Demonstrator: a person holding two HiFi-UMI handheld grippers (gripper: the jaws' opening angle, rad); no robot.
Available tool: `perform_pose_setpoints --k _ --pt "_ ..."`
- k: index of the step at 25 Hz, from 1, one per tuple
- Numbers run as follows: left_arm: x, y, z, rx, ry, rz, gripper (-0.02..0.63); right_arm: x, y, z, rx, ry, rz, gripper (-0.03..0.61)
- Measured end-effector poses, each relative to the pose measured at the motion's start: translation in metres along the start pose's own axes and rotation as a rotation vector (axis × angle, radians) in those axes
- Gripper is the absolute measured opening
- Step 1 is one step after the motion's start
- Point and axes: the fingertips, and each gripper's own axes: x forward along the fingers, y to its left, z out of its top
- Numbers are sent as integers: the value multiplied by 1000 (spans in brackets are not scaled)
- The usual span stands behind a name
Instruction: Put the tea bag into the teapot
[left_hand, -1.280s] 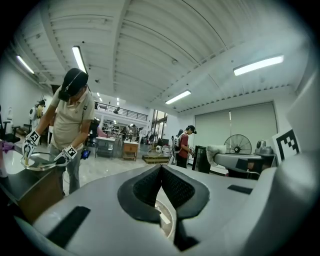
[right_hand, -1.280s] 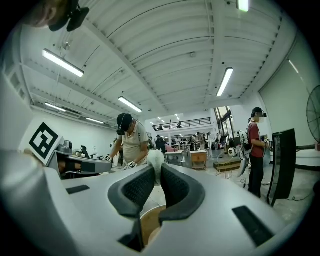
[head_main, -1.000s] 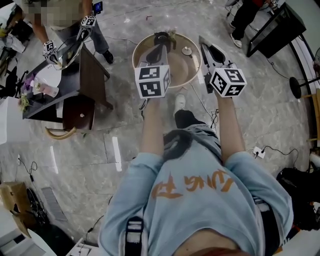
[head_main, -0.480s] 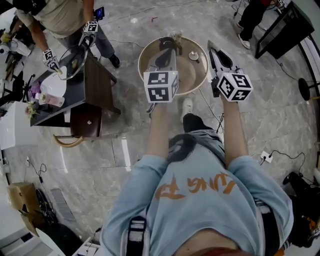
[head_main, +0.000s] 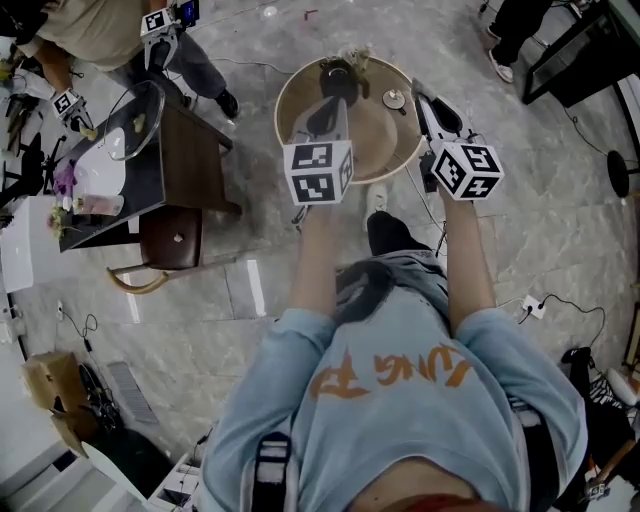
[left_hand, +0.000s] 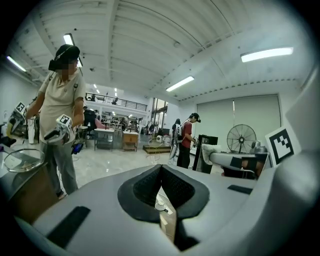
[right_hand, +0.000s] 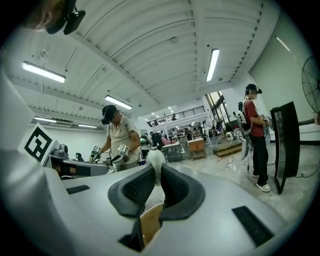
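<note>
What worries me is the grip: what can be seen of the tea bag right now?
The tea bag is small, white and soft-looking, pinched between the black ribbed pads of the right gripper, which is shut on it. Its rounded top sticks out past the pad tips; the rest is hidden between them. No string or tag shows. Only the pads touch it.

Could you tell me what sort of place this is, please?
Probably a large workshop or lab hall: strip lights on a high ribbed ceiling, a polished stone floor, and other people working at tables.
</note>
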Motion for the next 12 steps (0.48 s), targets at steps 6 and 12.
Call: perform_pose_setpoints --k 6,12 --pt "9 -1 5 -4 41 9 25 12 -7 4 37 28 4 52" --pt "17 20 -22 -15 96 31 25 30 -8 -25 75 62 2 52"
